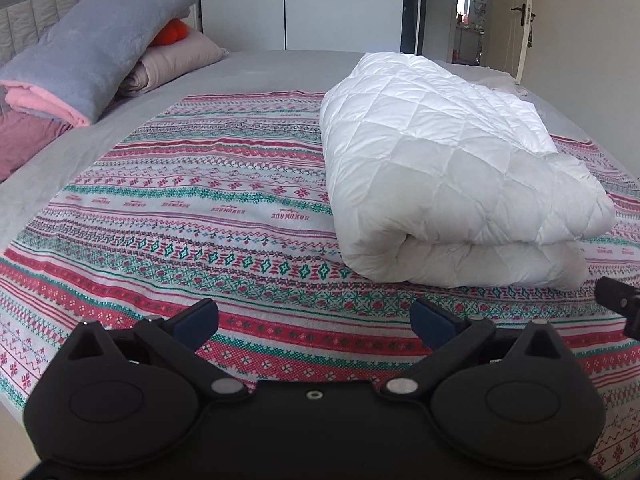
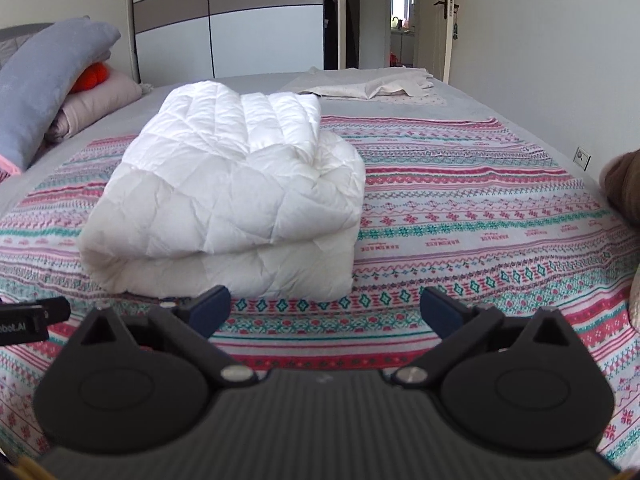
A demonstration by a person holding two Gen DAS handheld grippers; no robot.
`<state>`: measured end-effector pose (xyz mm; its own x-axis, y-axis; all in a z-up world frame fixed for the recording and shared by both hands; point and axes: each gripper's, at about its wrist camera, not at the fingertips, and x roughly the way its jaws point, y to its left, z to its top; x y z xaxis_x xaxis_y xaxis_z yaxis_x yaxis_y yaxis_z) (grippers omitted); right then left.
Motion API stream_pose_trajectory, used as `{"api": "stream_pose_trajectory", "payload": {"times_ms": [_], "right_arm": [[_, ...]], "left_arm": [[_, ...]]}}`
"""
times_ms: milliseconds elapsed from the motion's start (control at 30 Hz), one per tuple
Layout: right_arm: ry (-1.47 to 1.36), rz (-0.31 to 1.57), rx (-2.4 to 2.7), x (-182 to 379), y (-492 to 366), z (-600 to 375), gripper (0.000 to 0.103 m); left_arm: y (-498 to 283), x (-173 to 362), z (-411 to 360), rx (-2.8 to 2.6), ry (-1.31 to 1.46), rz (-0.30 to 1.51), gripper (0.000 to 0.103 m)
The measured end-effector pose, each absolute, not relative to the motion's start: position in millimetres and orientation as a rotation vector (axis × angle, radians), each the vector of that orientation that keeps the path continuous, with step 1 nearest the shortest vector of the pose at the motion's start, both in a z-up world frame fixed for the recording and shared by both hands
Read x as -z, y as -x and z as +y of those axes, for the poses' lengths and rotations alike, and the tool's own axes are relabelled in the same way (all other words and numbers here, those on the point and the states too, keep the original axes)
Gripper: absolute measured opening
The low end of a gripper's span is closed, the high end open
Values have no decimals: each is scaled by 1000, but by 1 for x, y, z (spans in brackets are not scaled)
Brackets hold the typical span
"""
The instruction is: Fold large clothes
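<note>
Quilt (image 2: 224,196), white and already folded into a thick bundle, lies on the patterned blanket (image 1: 180,216) spread over the bed, so both released, empty tongs, left (image 1: 314,320) and right (image 2: 325,310), should next pinch that blanket's near corners evenly.

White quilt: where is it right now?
The folded white quilt lies on the patterned blanket mid-bed, left of centre in the right wrist view, ahead of both open grippers.

The word "HANDMADE" is repeating along a pale band of the striped bedspread (image 2: 500,216). White lettering ending in "obot.AI" is showing on the left hand-held gripper (image 2: 24,326) at the frame's edge.
</note>
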<state>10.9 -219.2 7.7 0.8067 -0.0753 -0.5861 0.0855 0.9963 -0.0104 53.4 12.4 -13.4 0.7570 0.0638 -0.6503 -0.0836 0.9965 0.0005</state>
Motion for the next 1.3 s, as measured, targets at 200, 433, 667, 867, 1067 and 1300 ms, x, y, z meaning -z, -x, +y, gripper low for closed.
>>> {"api": "stream_pose_trajectory", "payload": {"times_ms": [200, 433, 667, 867, 1067, 1300], "right_arm": [[6, 652, 69, -2, -17, -208, 103], [27, 673, 82, 2, -20, -204, 103], [27, 682, 85, 3, -21, -206, 103], [26, 682, 84, 3, -21, -206, 103], [25, 685, 78, 4, -21, -206, 103], [25, 686, 78, 4, -21, -206, 103]], "left_arm": [[-52, 12, 5, -72, 4, 700, 103], [-51, 12, 1, -58, -3, 697, 103], [-51, 12, -1, -50, -3, 698, 103], [-50, 12, -1, -46, 1, 698, 103], [-49, 12, -2, -46, 1, 697, 103], [-50, 12, -2, -42, 1, 698, 103]]}}
